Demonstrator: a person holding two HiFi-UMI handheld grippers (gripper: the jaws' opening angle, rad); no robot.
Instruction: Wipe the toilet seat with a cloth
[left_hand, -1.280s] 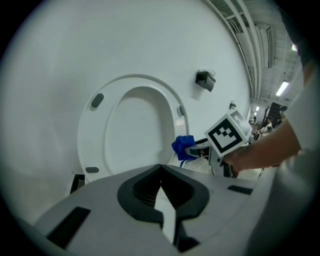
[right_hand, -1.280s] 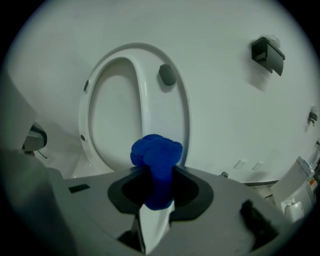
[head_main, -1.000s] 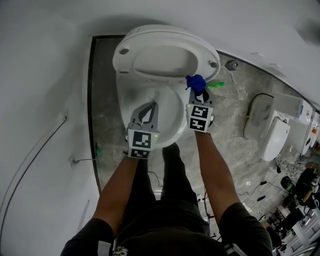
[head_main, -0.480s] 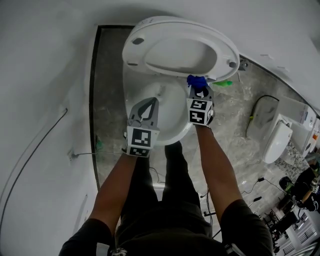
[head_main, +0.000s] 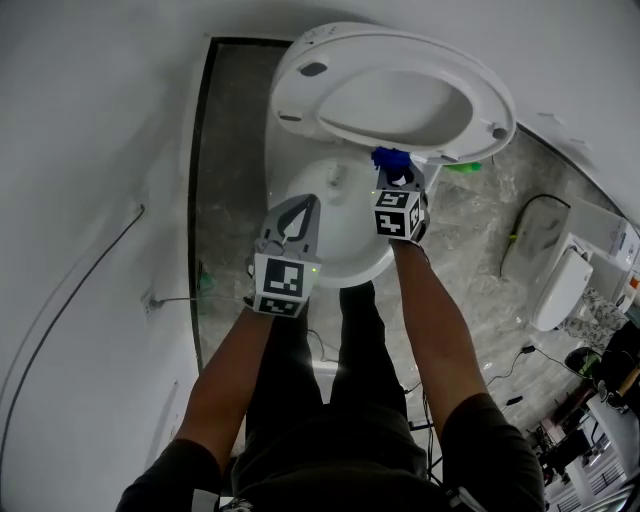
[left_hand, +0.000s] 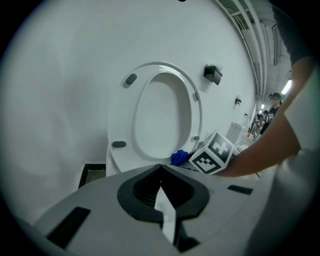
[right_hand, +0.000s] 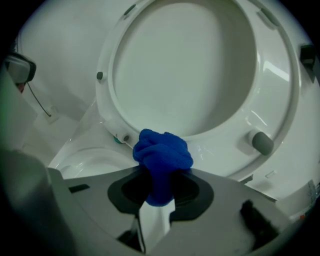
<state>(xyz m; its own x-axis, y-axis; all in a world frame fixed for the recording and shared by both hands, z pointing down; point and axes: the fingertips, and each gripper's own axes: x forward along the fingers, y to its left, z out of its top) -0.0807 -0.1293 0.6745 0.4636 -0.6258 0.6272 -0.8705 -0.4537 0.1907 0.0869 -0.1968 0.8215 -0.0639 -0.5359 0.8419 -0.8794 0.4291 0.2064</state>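
The white toilet seat (head_main: 400, 95) stands raised, its underside with grey bumpers facing me (right_hand: 200, 75), (left_hand: 162, 117). A bunched blue cloth (right_hand: 162, 155), (head_main: 390, 160) is clamped in my right gripper (head_main: 396, 172), which is shut on it and holds it close under the seat's lower right rim. In the left gripper view the blue cloth (left_hand: 179, 157) shows beside the right gripper's marker cube. My left gripper (head_main: 300, 213) hovers over the left side of the bowl (head_main: 340, 215), its jaws shut with nothing between them.
A dark-framed grey floor strip (head_main: 225, 180) runs left of the toilet beside a white wall with a cable (head_main: 80, 300). A green item (head_main: 462, 166) lies right of the toilet. Other white toilets (head_main: 560, 270) stand on the marbled floor at the right.
The view has shifted so the toilet sits higher and further right. My right gripper with the cloth has stayed under the seat's lower right rim; the left has stayed shut over the bowl.
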